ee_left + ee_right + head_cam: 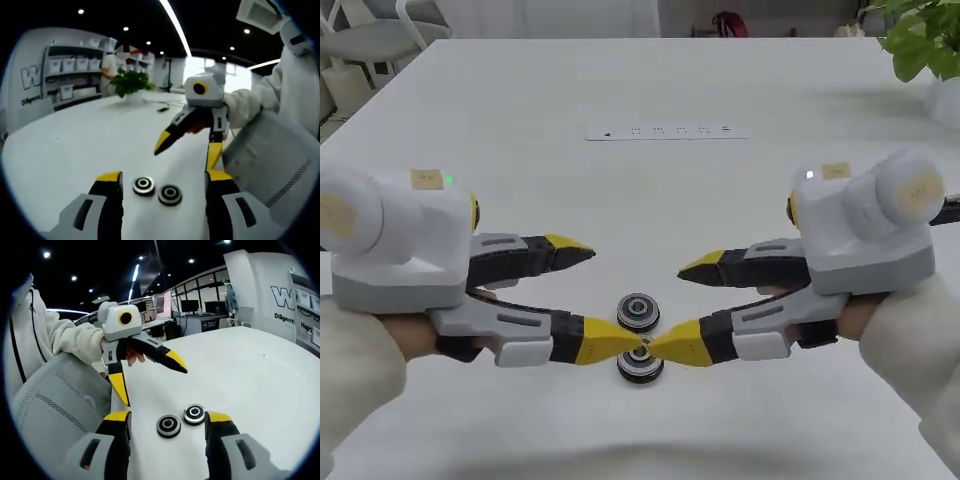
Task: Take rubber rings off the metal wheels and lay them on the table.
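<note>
1. Head view: two metal wheels (pixel 638 311), with black rubber rings (pixel 622 312) on them, lie close together on the table (pixel 660 200).
2. Left gripper (pixel 615 300) flanks them, jaws wide open, holding nothing.
3. Right gripper (pixel 663 310) is equally open and empty.

Metal wheels: 2, far wheel (pixel 638 311) and near wheel (pixel 640 365), the same pair in both gripper views. Rubber rings (pixel 159 426): 1 dark band round each wheel, so 2, though the rims are small and soft and I may be misreading them. Grippers: 2, left gripper (pixel 607 298) and right gripper (pixel 668 308), 2 yellow-tipped jaws on each, 4 jaws total. Table (pixel 620 90): 1. Flat socket strip (pixel 665 131): 1. Potted plant (pixel 920 35): 1. Person standing by the shelves (pixel 110 68): 1
</note>
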`<move>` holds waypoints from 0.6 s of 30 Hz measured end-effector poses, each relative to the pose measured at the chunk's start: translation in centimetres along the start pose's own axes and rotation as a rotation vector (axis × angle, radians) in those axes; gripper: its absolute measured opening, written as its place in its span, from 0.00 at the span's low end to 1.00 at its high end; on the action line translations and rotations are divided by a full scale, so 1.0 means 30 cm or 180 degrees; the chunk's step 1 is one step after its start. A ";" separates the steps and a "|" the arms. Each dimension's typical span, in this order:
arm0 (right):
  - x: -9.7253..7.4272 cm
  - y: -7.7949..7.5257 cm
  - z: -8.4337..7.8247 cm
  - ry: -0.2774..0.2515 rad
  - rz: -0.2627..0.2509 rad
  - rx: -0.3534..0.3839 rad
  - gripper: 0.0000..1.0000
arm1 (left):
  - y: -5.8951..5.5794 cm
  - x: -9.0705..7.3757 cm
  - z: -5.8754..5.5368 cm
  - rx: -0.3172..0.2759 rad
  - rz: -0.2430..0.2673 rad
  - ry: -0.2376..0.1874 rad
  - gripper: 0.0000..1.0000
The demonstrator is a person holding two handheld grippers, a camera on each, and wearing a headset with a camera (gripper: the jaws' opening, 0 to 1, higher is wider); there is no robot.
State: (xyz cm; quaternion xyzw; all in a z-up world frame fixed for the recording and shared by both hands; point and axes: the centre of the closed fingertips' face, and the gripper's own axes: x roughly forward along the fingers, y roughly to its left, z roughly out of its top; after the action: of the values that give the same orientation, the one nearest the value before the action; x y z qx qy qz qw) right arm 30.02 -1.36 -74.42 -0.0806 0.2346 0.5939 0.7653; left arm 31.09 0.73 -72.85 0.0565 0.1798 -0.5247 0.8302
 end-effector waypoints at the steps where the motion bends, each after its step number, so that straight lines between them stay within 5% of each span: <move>1: 0.002 -0.003 -0.007 0.0016 0.0006 0.0010 0.56 | -0.001 0.003 -0.003 -0.0006 -0.0005 0.0006 0.66; 18: 0.044 0.000 -0.088 0.0222 0.0068 0.0061 0.47 | -0.027 0.059 -0.060 0.0024 -0.0104 0.0165 0.55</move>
State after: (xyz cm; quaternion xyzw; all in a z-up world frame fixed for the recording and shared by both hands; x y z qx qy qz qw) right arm 29.58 -1.26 -77.34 -0.0913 0.2677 0.5966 0.7510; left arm 30.61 -0.62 -75.08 0.0703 0.2001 -0.5373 0.8163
